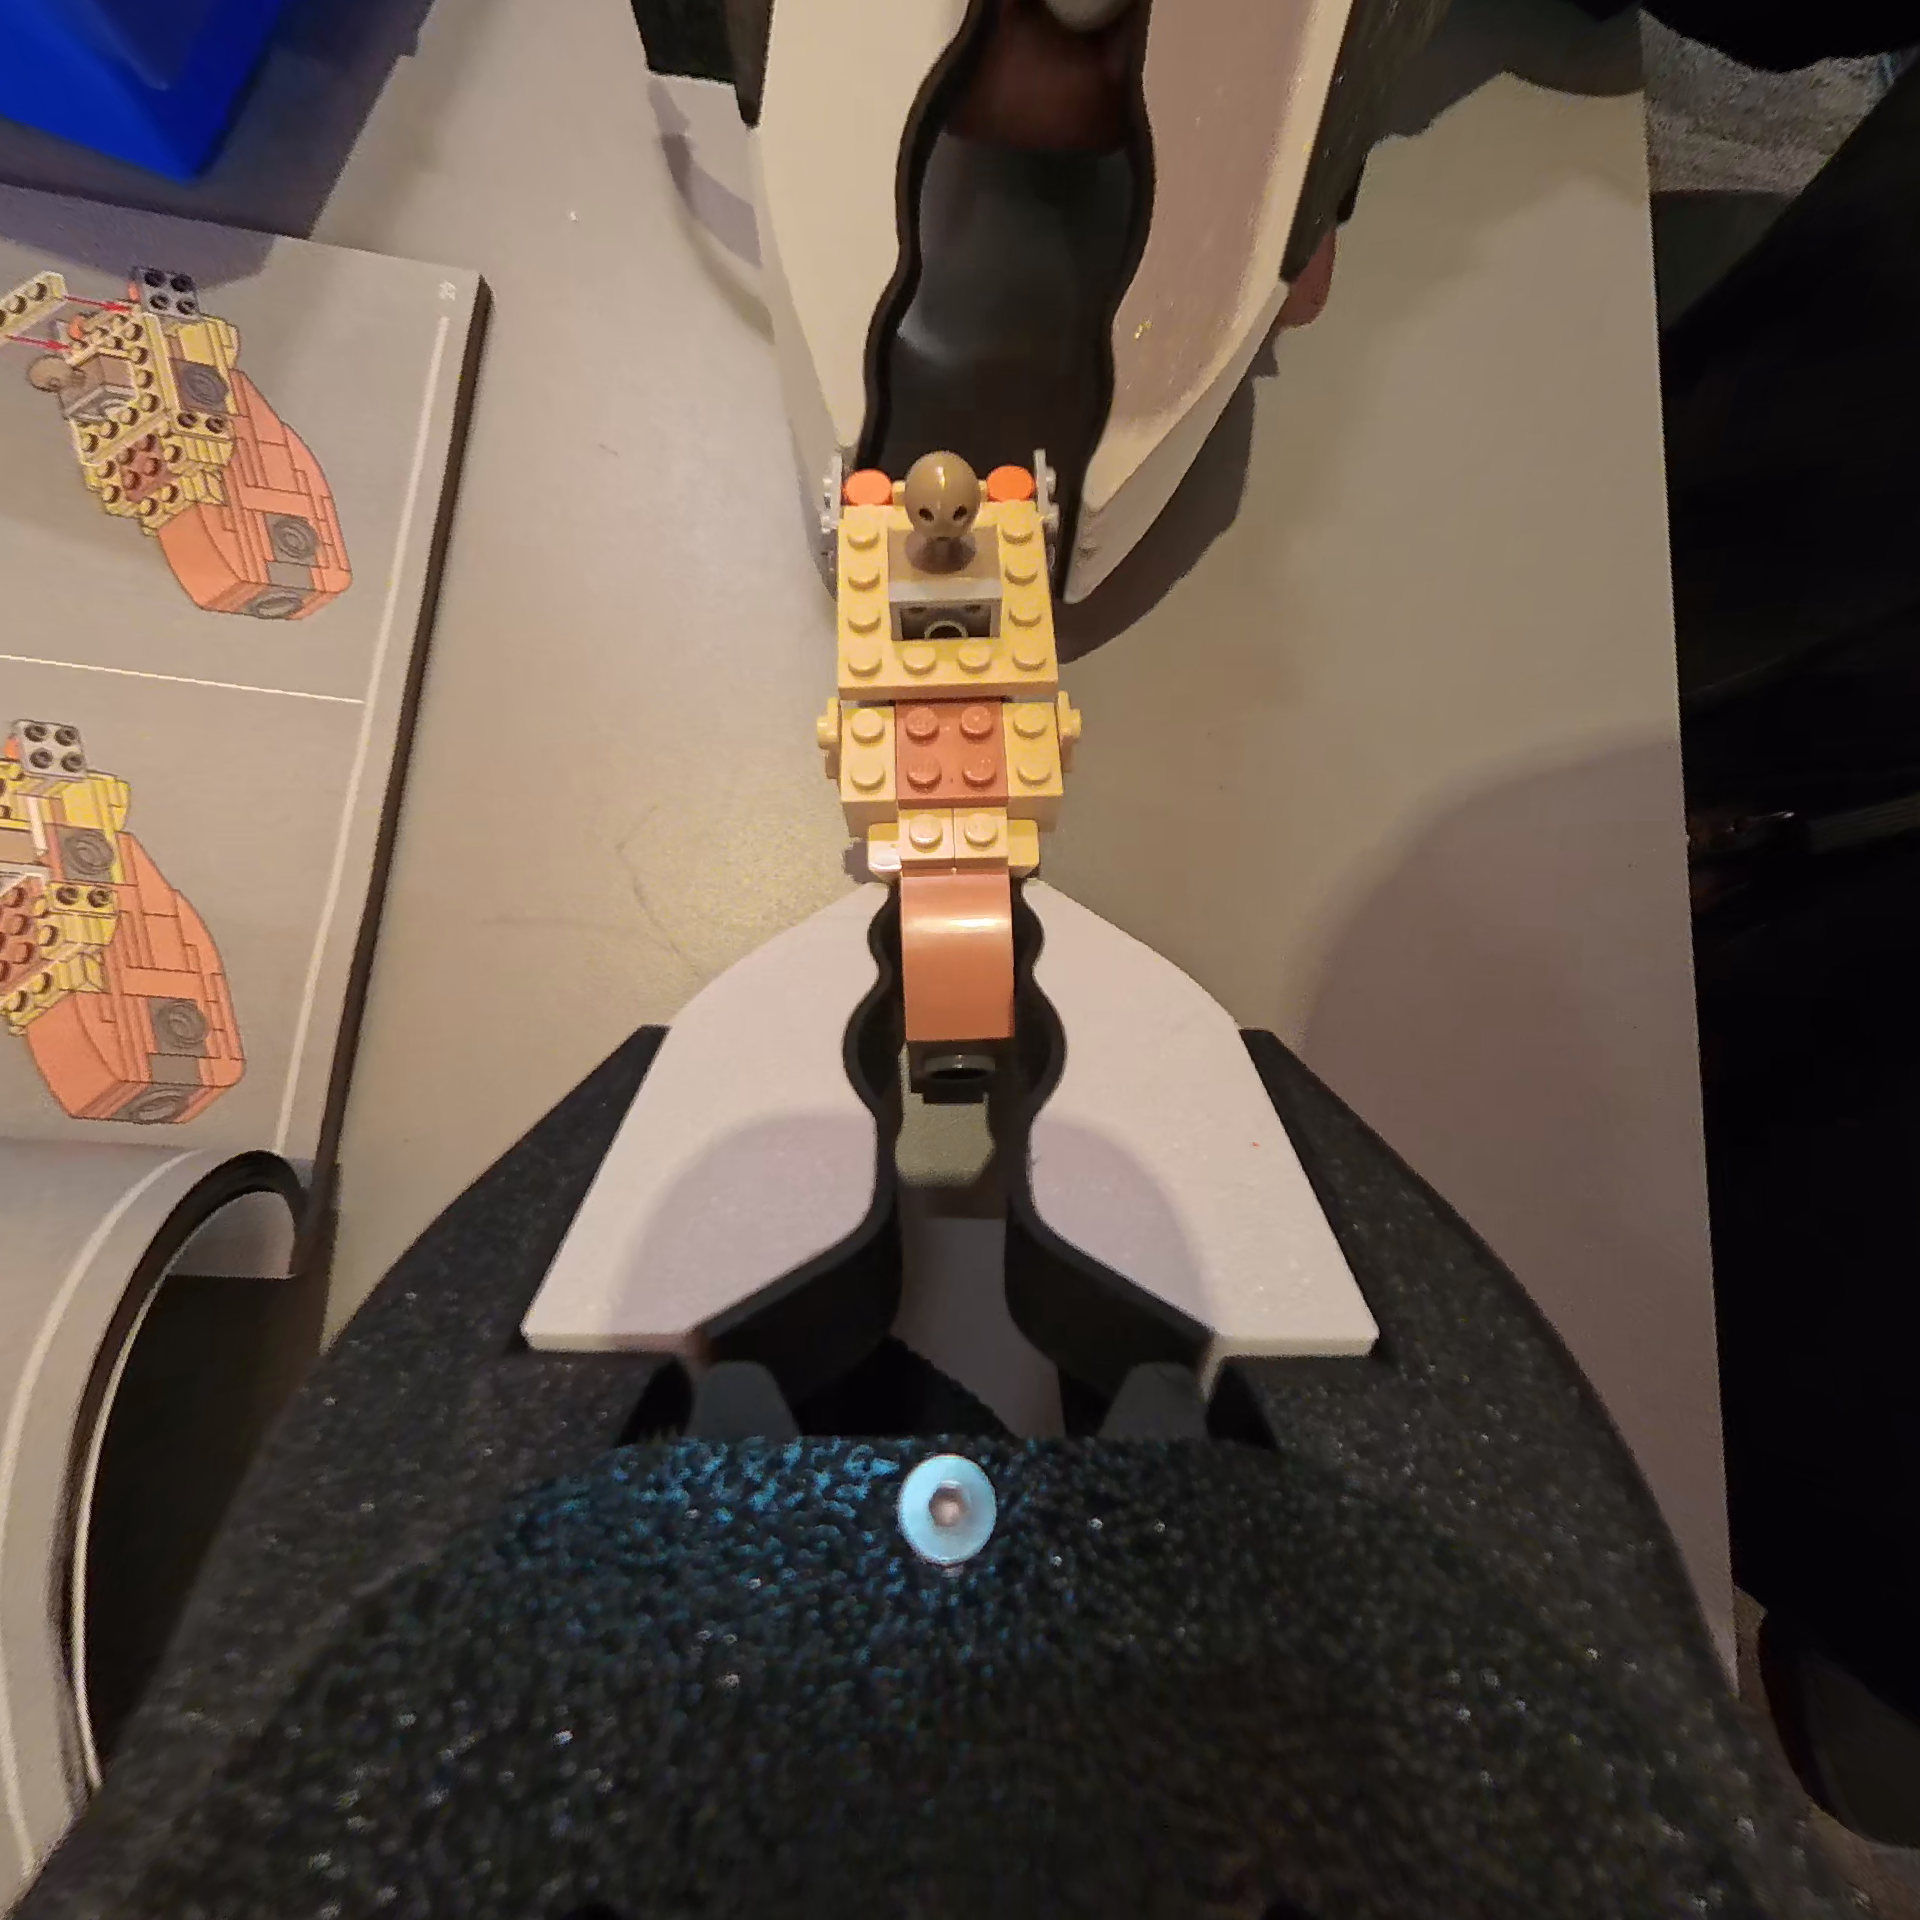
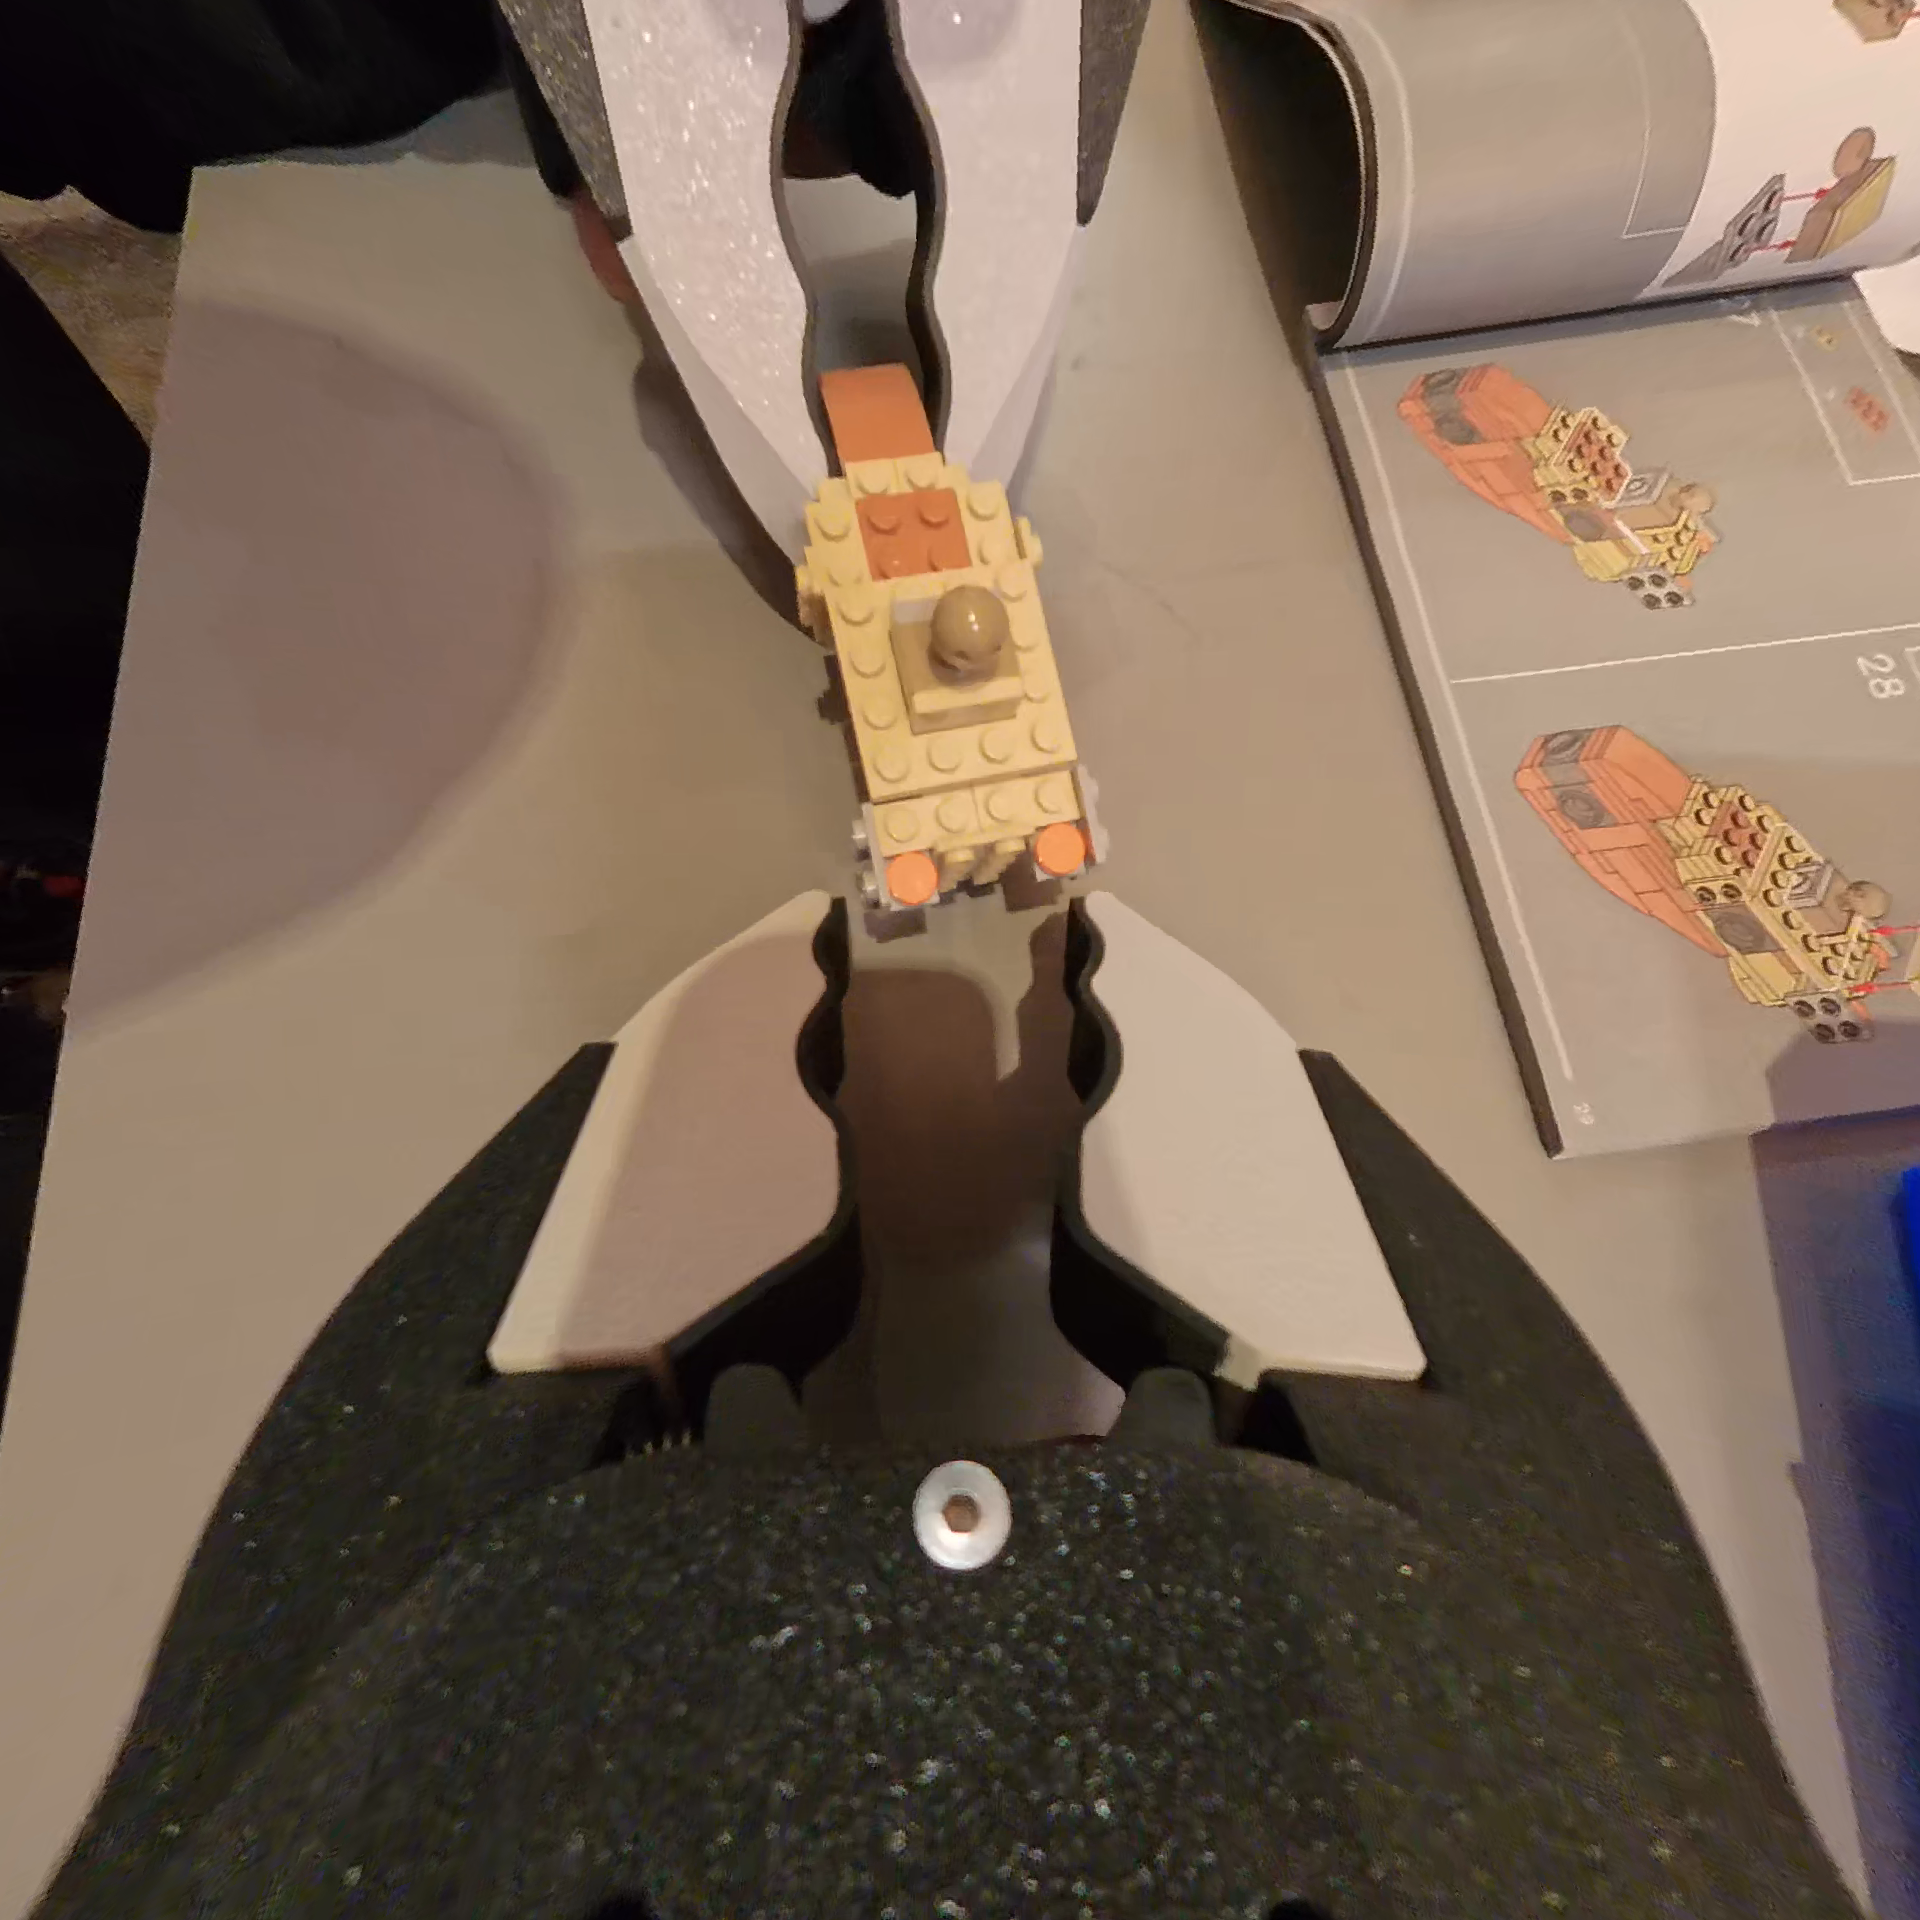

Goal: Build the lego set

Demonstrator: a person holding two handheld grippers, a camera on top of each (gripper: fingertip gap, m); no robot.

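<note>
The lego model point(image 1: 951, 665) is a tan studded body with a brown curved nose, two orange round studs at its rear and an olive round-headed figure on top. It is held just above the grey table point(image 1: 623, 727). My left gripper point(image 1: 956, 904) is shut on the brown curved nose. My right gripper point(image 2: 956, 904) faces it from the other side, its jaws closed against the sides of the rear end by the orange studs point(image 2: 1058, 850). The model point(image 2: 935, 675) fills the middle of the right wrist view, with the left gripper point(image 2: 904, 457) behind it.
An open instruction booklet point(image 1: 208, 675) lies left of the model; in the right wrist view point(image 2: 1662, 727) it lies to the right, with a curled page. A blue bin point(image 1: 125, 83) stands beyond it. The table's edge point(image 1: 1662, 727) runs close by on the right. Spacing between my two grippers at the tips: around 7 cm.
</note>
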